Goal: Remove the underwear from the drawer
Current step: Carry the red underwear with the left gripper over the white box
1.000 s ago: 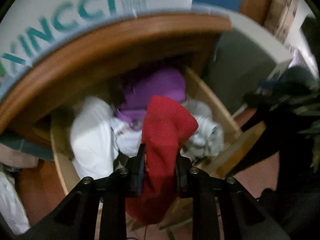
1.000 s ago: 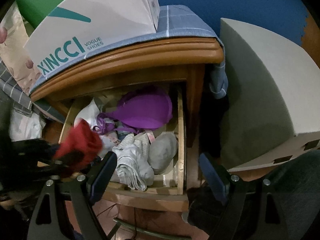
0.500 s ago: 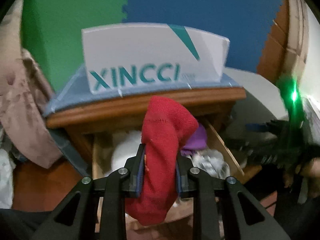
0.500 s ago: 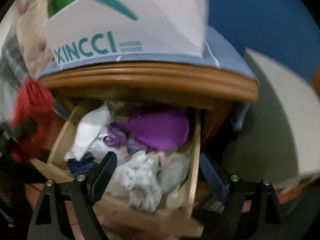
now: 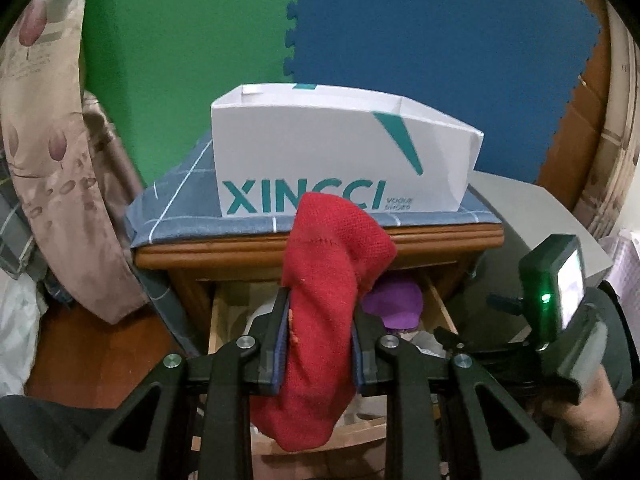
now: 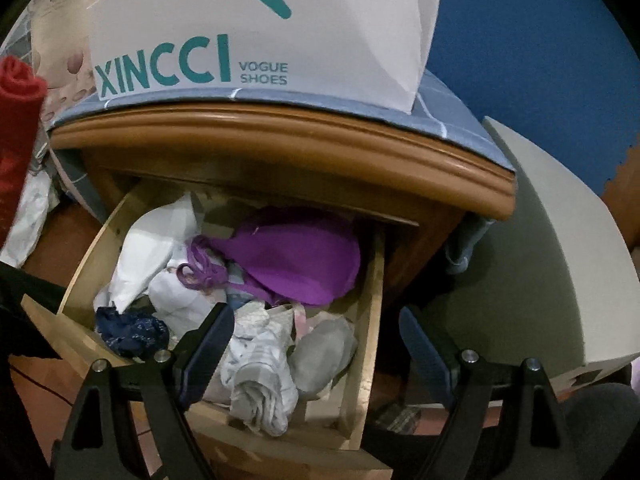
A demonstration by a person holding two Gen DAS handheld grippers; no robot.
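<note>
My left gripper [image 5: 320,308] is shut on a piece of red underwear [image 5: 324,320], which hangs folded over and below the pads, lifted above the open wooden drawer [image 5: 438,308]. The same red cloth [image 6: 16,120] shows at the left edge of the right wrist view. My right gripper [image 6: 316,336] stands open over the drawer [image 6: 372,320] with nothing between its fingers. Inside lie a purple garment [image 6: 296,256], white cloths [image 6: 156,256], a dark blue piece [image 6: 132,332] and grey-white bundles [image 6: 264,376].
A white XINCCI shoe box [image 5: 340,160] stands on a blue checked cloth [image 5: 180,208] on the nightstand top [image 6: 280,132]. A grey box [image 6: 540,264] sits right of the nightstand. Floral fabric [image 5: 52,160] hangs at the left. A hand [image 5: 580,412] carries the right gripper's body.
The left gripper has risen and tilted up with the red underwear, from just over the drawer to level with the nightstand top. The right gripper shifted a little over the drawer, still open.
</note>
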